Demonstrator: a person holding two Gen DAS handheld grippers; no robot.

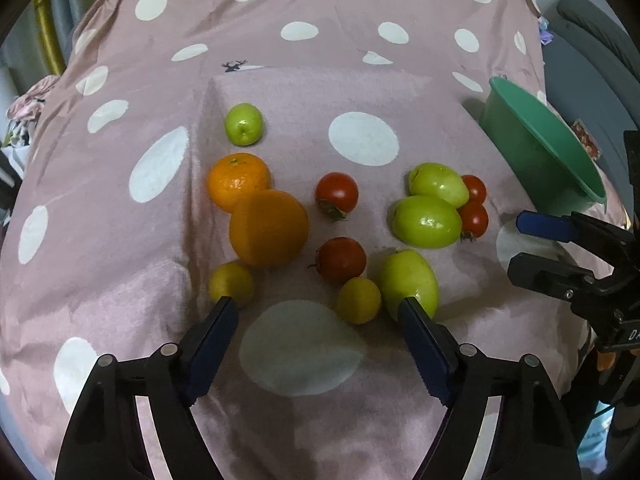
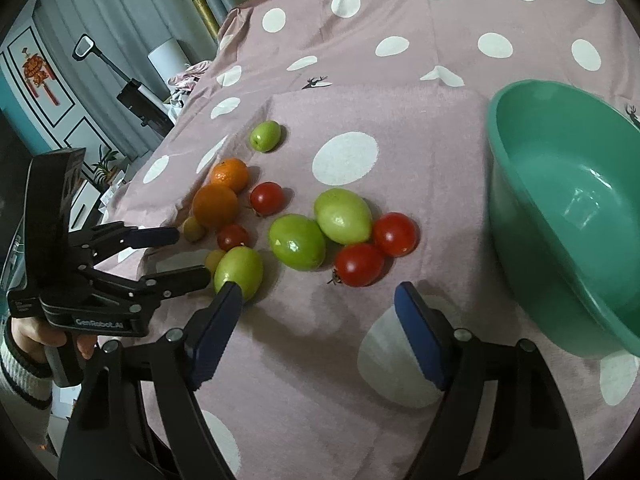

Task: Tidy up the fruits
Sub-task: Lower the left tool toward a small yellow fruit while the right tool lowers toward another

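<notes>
Nothing looks sorted yet. The green basin (image 2: 568,216) sits empty at three o'clock of the fruit, and every piece lies loose on the spotted pink cloth (image 1: 360,88).

In the left view, two oranges (image 1: 269,227) touch at nine o'clock. Four tomatoes (image 1: 336,194) are scattered from the middle to three o'clock, and the green fruits (image 1: 427,222) cluster at three o'clock with one small one (image 1: 243,124) apart at eleven. Two small yellow fruits (image 1: 359,300) lie at six.

The left tongs (image 1: 316,306) hang wide apart and empty just short of the yellow fruits. The right tongs (image 2: 320,294) are also wide and empty, near the tomatoes. All the gathering remains to be done.
</notes>
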